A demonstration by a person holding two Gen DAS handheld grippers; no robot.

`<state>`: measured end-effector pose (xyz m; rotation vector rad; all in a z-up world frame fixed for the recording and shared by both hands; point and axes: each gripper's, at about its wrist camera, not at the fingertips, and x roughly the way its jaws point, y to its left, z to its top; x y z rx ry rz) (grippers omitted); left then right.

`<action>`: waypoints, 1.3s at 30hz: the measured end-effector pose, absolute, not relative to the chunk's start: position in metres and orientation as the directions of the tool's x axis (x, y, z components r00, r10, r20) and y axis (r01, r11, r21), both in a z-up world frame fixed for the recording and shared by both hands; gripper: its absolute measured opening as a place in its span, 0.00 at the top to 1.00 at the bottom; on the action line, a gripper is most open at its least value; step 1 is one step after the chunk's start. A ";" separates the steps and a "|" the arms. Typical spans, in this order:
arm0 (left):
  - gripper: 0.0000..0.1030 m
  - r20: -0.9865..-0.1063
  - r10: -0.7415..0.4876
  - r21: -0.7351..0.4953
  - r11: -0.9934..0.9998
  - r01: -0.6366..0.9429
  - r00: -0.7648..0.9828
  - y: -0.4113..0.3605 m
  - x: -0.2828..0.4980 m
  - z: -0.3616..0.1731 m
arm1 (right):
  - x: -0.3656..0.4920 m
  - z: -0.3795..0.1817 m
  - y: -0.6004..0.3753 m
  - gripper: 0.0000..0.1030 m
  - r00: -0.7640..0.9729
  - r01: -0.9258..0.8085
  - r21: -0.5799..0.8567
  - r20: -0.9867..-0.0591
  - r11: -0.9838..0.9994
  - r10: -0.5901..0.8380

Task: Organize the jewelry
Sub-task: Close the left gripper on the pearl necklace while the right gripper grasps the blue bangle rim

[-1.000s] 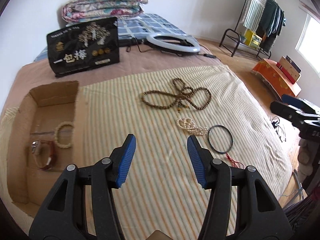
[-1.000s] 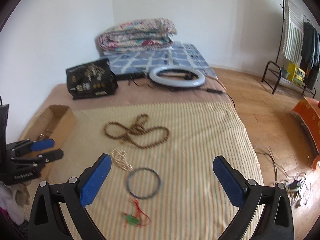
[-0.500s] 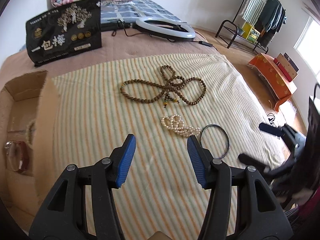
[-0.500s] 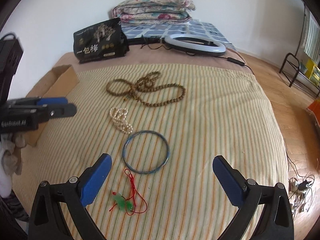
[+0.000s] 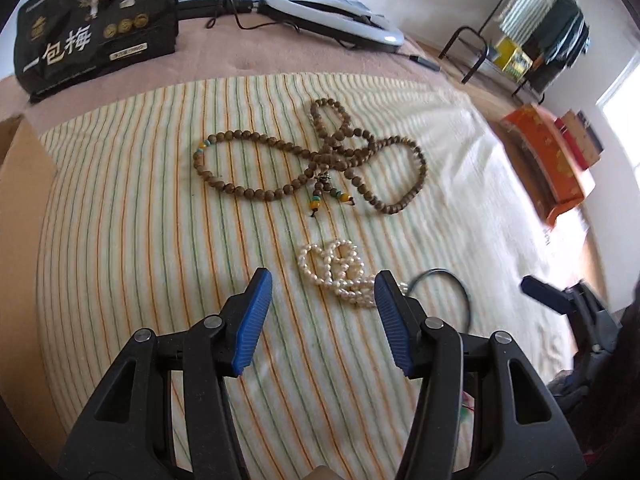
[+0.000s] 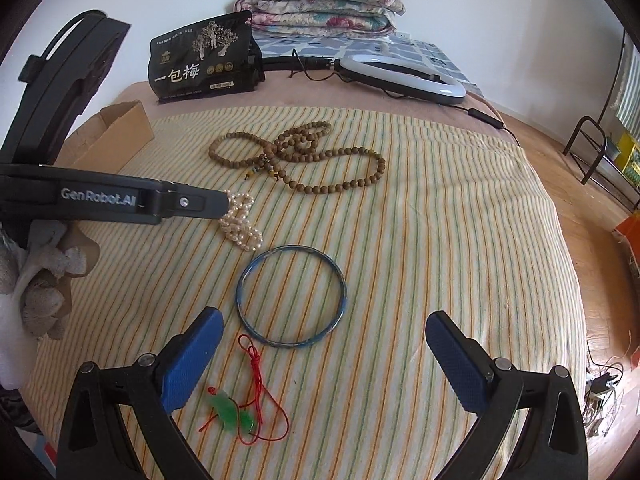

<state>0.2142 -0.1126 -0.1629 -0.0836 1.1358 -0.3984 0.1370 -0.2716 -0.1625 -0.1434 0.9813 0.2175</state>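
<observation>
On the striped cloth (image 5: 160,208) lie a long brown bead necklace (image 5: 240,192) (image 6: 320,188), a white pearl bracelet (image 5: 340,264) (image 6: 240,228), a thin blue bangle (image 6: 291,303) (image 5: 460,284) and a green pendant on red cord (image 6: 232,412). My left gripper (image 5: 322,312) is open, low over the cloth, its right finger just in front of the pearls. In the right wrist view the left gripper's tip reaches the pearls. My right gripper (image 6: 324,356) is wide open and empty, just short of the bangle, the pendant by its left finger.
A cardboard box (image 6: 116,132) sits at the cloth's left edge. A black printed bag (image 5: 96,24), a ring light (image 6: 404,76) with cable and folded quilts (image 6: 320,8) lie at the back. The bed edge drops to wooden floor on the right, with a clothes rack (image 5: 532,32).
My left gripper has moved forward and right from beside the box to the pearl bracelet. My right gripper has come forward and down toward the bangle and pendant. Both stay open.
</observation>
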 end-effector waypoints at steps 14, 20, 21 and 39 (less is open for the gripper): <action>0.74 -0.871 -0.297 -0.178 0.933 0.311 0.391 -0.124 0.220 -0.175 | 0.151 -0.181 -0.259 0.00 0.511 -0.306 -0.021 -0.847 0.952 0.146; 0.85 -0.873 -0.308 -0.188 0.929 0.320 0.379 -0.122 0.217 -0.175 | 0.150 -0.188 -0.248 0.00 0.495 -0.327 -0.070 -0.862 0.942 0.108; 0.87 -0.872 -0.304 -0.180 0.928 0.325 0.383 -0.123 0.215 -0.175 | 0.150 -0.190 -0.251 0.00 0.490 -0.317 -0.059 -0.865 0.947 0.110; 0.96 -0.869 -0.290 -0.157 0.930 0.332 0.400 -0.126 0.214 -0.174 | 0.168 -0.194 -0.245 0.18 0.453 -0.316 -0.014 -0.881 0.949 0.138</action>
